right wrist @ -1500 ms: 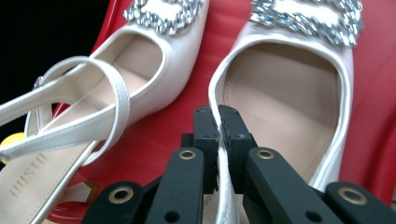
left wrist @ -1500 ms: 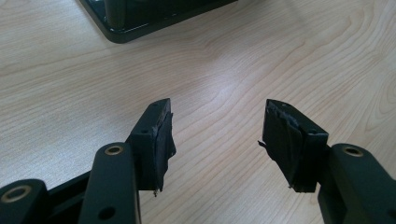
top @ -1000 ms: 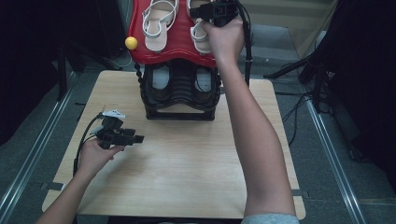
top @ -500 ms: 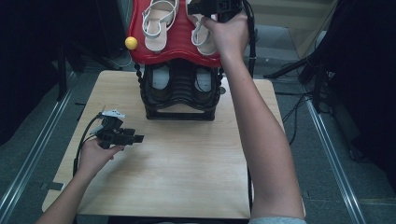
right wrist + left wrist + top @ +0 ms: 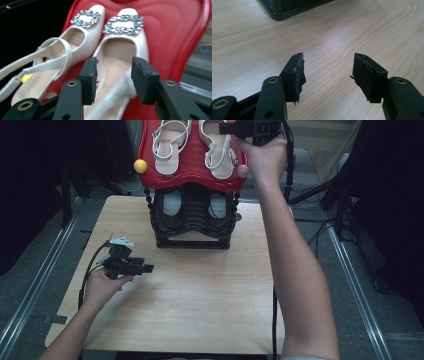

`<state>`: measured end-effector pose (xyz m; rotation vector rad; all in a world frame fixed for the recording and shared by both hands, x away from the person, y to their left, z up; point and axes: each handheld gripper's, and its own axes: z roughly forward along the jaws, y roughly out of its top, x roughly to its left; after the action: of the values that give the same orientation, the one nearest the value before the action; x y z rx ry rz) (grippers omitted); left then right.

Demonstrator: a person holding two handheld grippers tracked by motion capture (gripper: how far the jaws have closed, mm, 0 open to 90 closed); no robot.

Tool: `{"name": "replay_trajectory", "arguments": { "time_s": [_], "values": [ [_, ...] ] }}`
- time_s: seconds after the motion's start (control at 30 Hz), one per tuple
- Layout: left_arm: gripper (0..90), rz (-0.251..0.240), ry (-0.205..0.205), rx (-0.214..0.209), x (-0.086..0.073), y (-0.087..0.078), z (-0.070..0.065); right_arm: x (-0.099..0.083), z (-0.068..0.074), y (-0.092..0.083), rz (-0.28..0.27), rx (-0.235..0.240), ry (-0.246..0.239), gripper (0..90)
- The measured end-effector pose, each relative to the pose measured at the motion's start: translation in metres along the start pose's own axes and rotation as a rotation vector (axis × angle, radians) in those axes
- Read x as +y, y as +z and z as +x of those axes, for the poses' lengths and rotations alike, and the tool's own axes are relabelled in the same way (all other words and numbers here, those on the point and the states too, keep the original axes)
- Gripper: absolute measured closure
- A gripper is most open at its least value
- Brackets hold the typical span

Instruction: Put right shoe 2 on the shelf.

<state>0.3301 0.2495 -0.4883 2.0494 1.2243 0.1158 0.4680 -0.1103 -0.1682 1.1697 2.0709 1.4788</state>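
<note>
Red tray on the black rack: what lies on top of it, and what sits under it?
On the red tray lie two white sandals. Under it, in the black rack, light insoles of another pair show; the rest is covered.

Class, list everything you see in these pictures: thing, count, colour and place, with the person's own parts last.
Sandals: two, white with jewelled buckles, side by side on the red tray.
Tray: one, red, atop the black rack.
Rack: one, black, at the table's far edge; shoes inside, details unclear.
Balls: one yellow and one pink, at the tray's front corners.
Table: one, light wood.
Left gripper: black, open over the bare table.
Right gripper: black, jaws just opening, over one sandal, not gripping.
Forearms: two, from the bottom edge.
</note>
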Motion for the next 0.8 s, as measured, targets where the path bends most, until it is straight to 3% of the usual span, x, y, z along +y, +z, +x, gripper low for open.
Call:
{"name": "replay_trajectory", "arguments": {
  "time_s": [0.33,0.47,0.67,0.8],
  "values": [
    [43.3,-0.006,0.001,0.006,0.0,-0.001,0.0,-0.017,-0.03,-0.016,0.006,-0.044,0.039,50.6],
    [43.5,-0.012,-0.003,0.008,0.0,-0.001,-0.001,-0.023,-0.039,-0.018,0.019,-0.044,0.04,43.2],
    [43.4,-0.013,0.001,0.011,0.0,-0.002,-0.001,-0.032,-0.049,-0.023,0.017,-0.094,0.045,39.6],
    [43.5,-0.012,0.002,0.013,0.0,-0.002,-0.001,-0.039,-0.057,-0.027,0.012,-0.1,0.063,38.1]
  ]
}}
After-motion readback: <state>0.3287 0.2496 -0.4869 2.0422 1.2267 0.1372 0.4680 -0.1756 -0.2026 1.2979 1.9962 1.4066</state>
